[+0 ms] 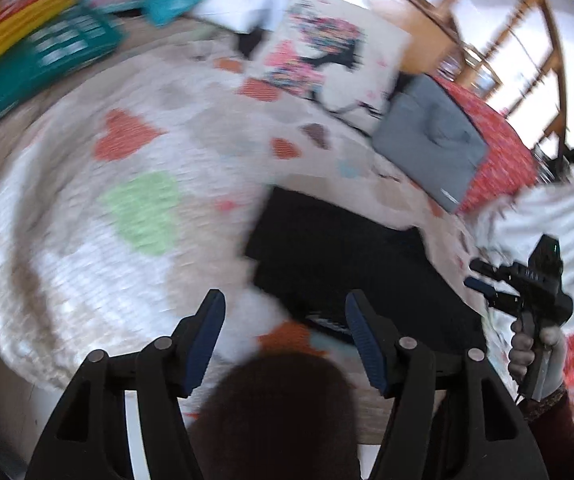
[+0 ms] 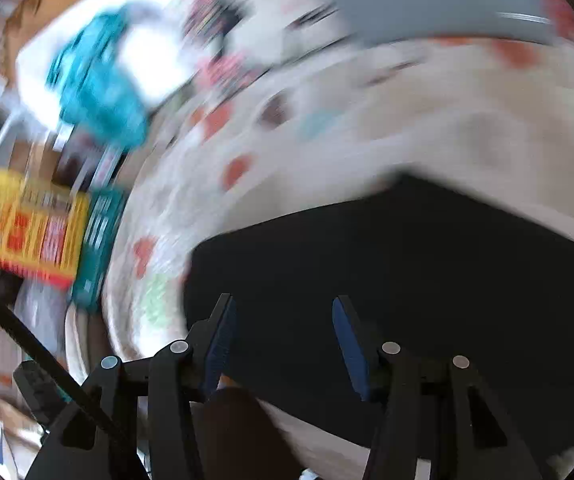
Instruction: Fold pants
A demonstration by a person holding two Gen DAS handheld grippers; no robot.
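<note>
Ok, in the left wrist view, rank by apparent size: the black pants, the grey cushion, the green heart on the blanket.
1. Black pants, largest.
2. Grey cushion.
3. Green heart, smallest, though not by much; the cushion lies farther from the camera, so its real size is probably understated.

Your left gripper [image 1: 285,316] points downward with its fingers [image 1: 211,328] spread apart and nothing between them. Your right gripper [image 2: 283,334] tilts down as well, fingers [image 2: 347,340] parted and empty. From the left wrist view, your right hand [image 1: 535,354] wraps the handle of that gripper [image 1: 477,276], a dark red sleeve [image 1: 555,432] at the wrist.
</note>
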